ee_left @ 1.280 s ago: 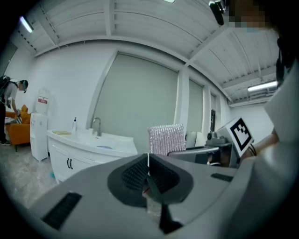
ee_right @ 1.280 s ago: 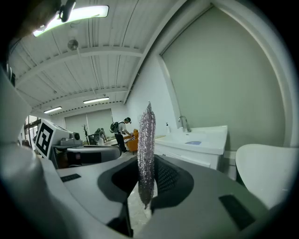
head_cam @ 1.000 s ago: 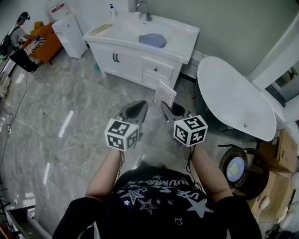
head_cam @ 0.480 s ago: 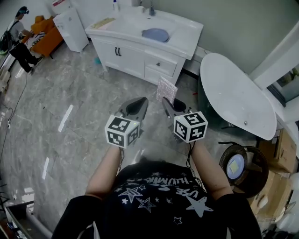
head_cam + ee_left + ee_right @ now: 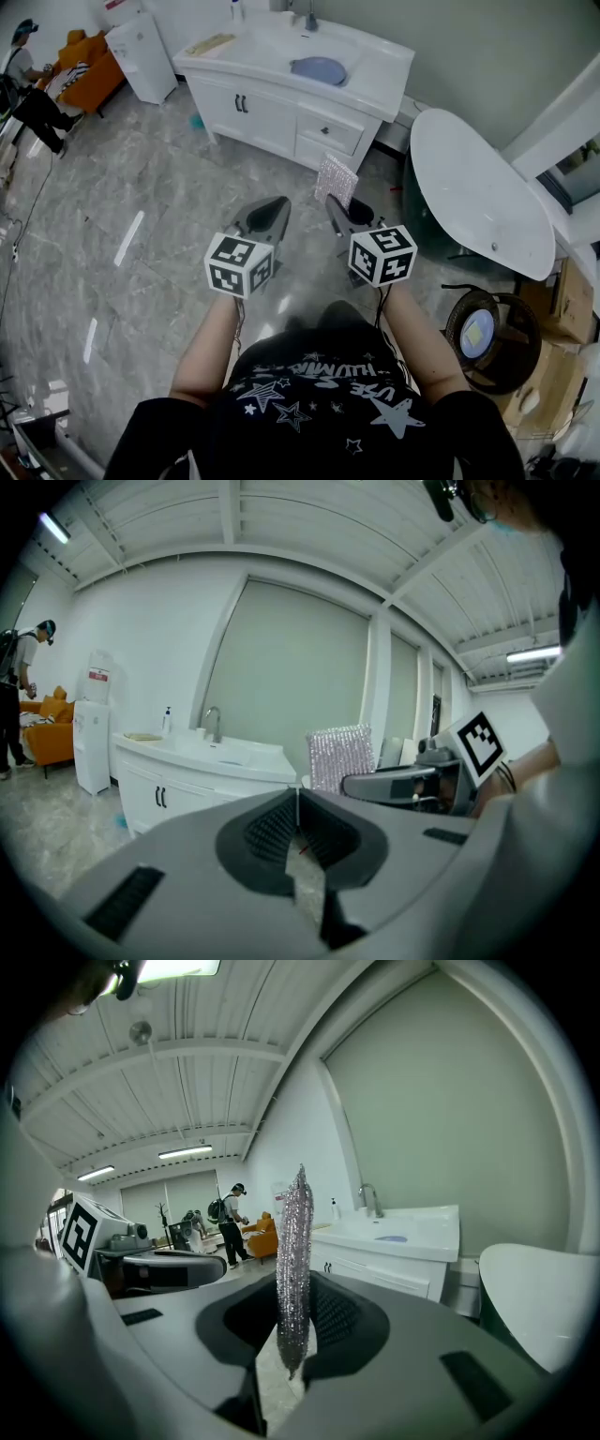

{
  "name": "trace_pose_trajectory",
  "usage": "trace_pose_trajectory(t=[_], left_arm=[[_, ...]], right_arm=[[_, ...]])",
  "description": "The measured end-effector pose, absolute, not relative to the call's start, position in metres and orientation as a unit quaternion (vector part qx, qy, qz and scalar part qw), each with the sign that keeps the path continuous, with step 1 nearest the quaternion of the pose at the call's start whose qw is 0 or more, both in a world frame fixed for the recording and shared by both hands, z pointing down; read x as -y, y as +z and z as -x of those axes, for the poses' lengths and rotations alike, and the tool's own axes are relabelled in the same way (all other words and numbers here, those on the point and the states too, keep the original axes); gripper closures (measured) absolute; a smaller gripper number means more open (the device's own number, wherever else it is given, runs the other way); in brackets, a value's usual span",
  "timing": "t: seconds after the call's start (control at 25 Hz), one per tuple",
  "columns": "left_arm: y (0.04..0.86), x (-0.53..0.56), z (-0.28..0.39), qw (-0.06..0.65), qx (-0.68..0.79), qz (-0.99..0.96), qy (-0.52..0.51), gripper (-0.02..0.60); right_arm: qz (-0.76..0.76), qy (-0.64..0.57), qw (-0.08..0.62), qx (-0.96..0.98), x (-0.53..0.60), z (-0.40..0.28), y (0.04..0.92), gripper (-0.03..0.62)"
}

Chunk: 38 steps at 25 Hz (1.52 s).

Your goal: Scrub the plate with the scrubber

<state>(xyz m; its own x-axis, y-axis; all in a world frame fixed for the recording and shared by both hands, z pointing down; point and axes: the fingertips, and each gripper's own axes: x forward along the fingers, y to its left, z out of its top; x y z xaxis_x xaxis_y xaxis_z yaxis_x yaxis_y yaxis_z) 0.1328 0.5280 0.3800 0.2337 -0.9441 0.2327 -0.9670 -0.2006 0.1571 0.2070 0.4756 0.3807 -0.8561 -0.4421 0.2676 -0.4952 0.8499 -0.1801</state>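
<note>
On the grey marbled floor (image 5: pixel 141 206), well short of the white vanity (image 5: pixel 281 117), the person holds both grippers out in front, so I judge the task to be at its very start. The right gripper (image 5: pixel 337 212) is clamped on the silvery mesh scrubber (image 5: pixel 335 179), which stands upright out of its jaws, pinched at its lower edge. The left gripper (image 5: pixel 275 207) has its jaws fully together with nothing between them. The bluish plate (image 5: pixel 318 69) lies in the basin of the vanity's sink (image 5: pixel 262 47), near the faucet (image 5: pixel 309 17), well apart from both grippers and untouched. What is done, as far as can be seen, is only that the scrubber is in hand. What is left is nearly everything: reaching the sink, bringing the scrubber down onto the plate and rubbing it across the surface, perhaps with the left gripper steadying the plate.
</note>
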Motion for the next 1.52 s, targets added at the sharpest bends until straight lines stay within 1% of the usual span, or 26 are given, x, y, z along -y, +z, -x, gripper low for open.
trace_pose_trajectory(t=[0.16, 0.4, 0.92, 1.24, 1.52], left_arm=[[0.393, -0.523, -0.116, 0.160, 0.626, -0.763, 0.026, 0.565], [0.409, -0.492, -0.098, 0.173, 0.634, -0.753, 0.037, 0.565], [0.412, -0.345, -0.048, 0.186, 0.671, -0.716, 0.042, 0.565], [0.412, -0.266, -0.045, 0.187, 0.677, -0.710, 0.053, 0.565], [0.413, -0.215, -0.047, 0.199, 0.679, -0.706, 0.034, 0.565]], right_arm=[[-0.220, 0.116, 0.129, 0.960, -0.475, -0.200, 0.395, 0.513], [-0.219, 0.129, 0.141, 0.957, -0.433, -0.186, 0.414, 0.513], [-0.191, 0.136, 0.144, 0.961, -0.258, -0.141, 0.422, 0.513], [-0.181, 0.144, 0.160, 0.960, -0.174, -0.135, 0.430, 0.513], [-0.172, 0.152, 0.147, 0.962, -0.112, -0.133, 0.429, 0.513]])
